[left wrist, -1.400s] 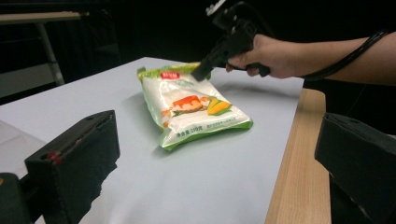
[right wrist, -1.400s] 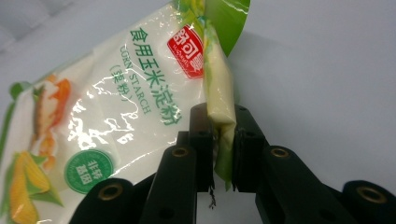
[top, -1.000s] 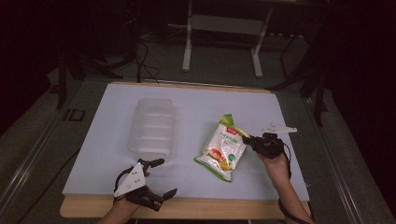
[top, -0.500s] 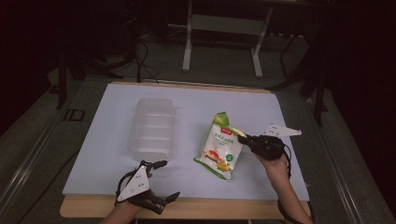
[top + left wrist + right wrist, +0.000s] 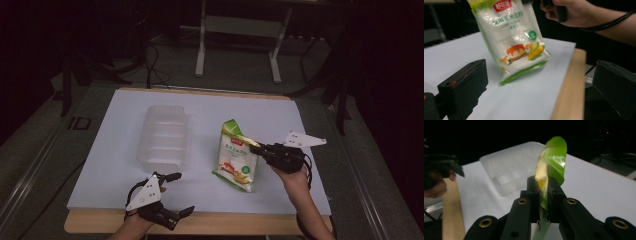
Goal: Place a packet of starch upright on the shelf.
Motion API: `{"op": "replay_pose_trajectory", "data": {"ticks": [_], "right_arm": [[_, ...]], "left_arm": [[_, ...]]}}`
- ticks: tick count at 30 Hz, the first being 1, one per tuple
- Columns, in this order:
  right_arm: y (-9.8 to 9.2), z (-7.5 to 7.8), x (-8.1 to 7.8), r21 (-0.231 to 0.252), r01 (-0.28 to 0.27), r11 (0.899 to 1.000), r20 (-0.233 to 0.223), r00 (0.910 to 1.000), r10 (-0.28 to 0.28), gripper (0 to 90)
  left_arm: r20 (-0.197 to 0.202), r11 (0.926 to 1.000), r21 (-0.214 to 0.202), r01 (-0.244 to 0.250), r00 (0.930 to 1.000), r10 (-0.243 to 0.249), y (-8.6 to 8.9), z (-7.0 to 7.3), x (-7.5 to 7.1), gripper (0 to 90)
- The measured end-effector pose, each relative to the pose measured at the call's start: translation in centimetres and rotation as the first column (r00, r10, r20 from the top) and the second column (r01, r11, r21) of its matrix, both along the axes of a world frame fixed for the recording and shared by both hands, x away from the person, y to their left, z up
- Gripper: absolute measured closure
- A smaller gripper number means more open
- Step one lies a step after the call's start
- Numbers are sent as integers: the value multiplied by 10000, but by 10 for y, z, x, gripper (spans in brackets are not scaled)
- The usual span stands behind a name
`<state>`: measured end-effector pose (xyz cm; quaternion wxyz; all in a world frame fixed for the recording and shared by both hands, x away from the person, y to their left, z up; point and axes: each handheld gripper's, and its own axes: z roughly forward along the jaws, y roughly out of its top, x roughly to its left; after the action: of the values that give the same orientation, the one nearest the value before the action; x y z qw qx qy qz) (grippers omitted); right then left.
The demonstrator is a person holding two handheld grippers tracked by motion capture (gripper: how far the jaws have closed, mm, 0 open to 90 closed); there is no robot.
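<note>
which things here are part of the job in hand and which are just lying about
In the job:
- corn starch bag, pinched at its edge and partly lifted
- right hand-held gripper, shut on the bag
- clear plastic container, the likely destination, though that is a guess

Lying about:
- left hand-held gripper, open, resting at the near table edge
- metal stand behind the table

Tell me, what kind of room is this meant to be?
Probably a lab or recording studio, not a kitchen. A white-covered table stands in a dark room with metal stand legs and cables on the floor behind it. A person works a corn starch bag with a hand-held gripper.
</note>
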<state>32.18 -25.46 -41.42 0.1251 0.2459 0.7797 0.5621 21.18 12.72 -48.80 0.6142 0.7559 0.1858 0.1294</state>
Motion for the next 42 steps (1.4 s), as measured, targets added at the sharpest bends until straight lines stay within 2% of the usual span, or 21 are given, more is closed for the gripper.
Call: {"op": "replay_pose_trajectory", "data": {"ticks": [3,9,11,16,19,21,25,28,34,37,39,42], "right_arm": [[-1,7,-3,-26,-197,9998,90,9998,197,833],[-6,21,-10,-38,-307,9995,301,9991,308,834],[-9,25,-13,83,-393,9992,400,9984,389,834],[-12,40,-24,331,-613,9976,817,9949,584,836],[-11,48,-28,244,-705,9972,1030,9924,677,838],[-8,53,-32,183,-874,9960,1208,9891,846,838],[-4,60,-37,206,-1073,9940,1467,9838,1032,838],[0,71,-43,571,-1483,9873,1637,9769,1372,839],[12,83,-51,238,-1788,9836,1961,9656,1708,839],[16,84,-52,303,-1935,9806,2007,9623,1837,838],[17,85,-52,427,-2059,9776,1988,9607,1936,838],[20,84,-52,437,-2186,9748,1970,9585,2060,838]], "left_arm": [[92,9999,19,133,9999,-133,-4,8,0,3],[28,9997,-81,214,9998,-214,-9,24,6,3],[0,9993,-291,228,9997,-228,-11,30,10,3],[-306,9958,-851,344,9988,-371,-17,43,24,3],[-407,9948,-941,382,9983,-422,-20,48,33,3],[-335,9957,-836,406,9985,-435,-23,52,38,3],[-370,9944,-895,567,9975,-602,-28,55,46,3],[-521,9921,-999,765,9953,-820,-36,57,58,3],[-591,9909,-941,959,9931,-1017,-44,58,72,3],[-688,9870,-1201,1070,9909,-1158,-46,57,81,4],[-521,9832,-1402,1166,9908,-1249,-47,57,86,44],[-466,9757,-1581,1518,9859,-1609,-52,58,95,49]]}}
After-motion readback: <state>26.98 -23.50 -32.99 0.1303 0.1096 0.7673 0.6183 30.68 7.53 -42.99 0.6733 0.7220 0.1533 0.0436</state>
